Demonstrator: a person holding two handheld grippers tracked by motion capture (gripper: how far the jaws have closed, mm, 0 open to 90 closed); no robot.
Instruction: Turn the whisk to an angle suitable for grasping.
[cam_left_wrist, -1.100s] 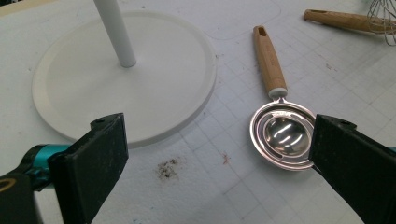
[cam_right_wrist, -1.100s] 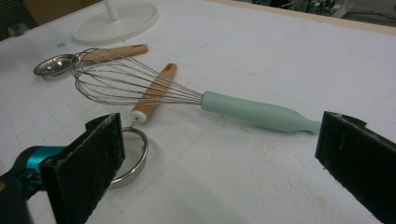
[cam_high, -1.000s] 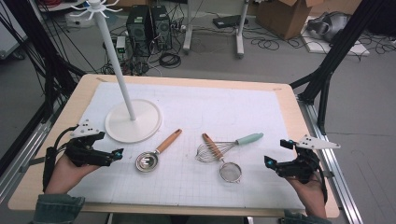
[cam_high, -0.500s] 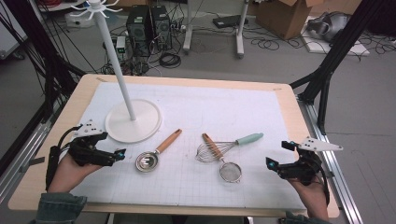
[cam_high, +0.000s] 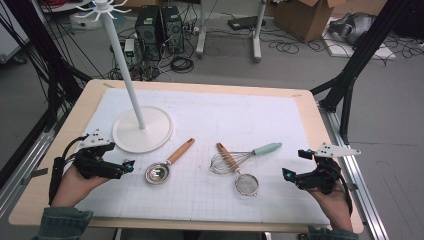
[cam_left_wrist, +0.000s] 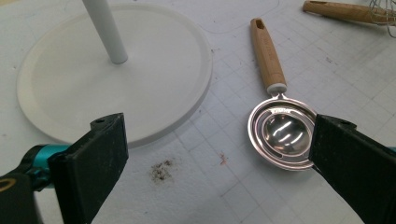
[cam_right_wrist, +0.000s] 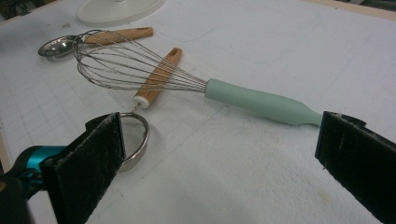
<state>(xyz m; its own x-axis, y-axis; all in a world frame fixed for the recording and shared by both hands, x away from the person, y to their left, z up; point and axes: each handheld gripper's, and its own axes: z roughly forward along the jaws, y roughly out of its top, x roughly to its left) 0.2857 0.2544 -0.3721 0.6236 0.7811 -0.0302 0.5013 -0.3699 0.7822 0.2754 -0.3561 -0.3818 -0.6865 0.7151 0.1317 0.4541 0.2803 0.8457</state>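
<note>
Left tongs (cam_high: 127, 165): spread wide, holding nothing, just left of the measuring spoon (cam_high: 159, 173).
Right tongs (cam_high: 286, 174): spread wide, empty, right of strainer (cam_high: 246, 183) and whisk (cam_high: 240, 156).
Room: bare surface (cam_high: 210, 210) along near edge.

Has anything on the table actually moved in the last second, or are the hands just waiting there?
Hardly anything. The left gripper has crept slightly right, toward the metal spoon-like strainer; the right gripper has barely shifted. Both are open and hold nothing. The whisk, the small sieve and the white stand lie where they were.
</note>
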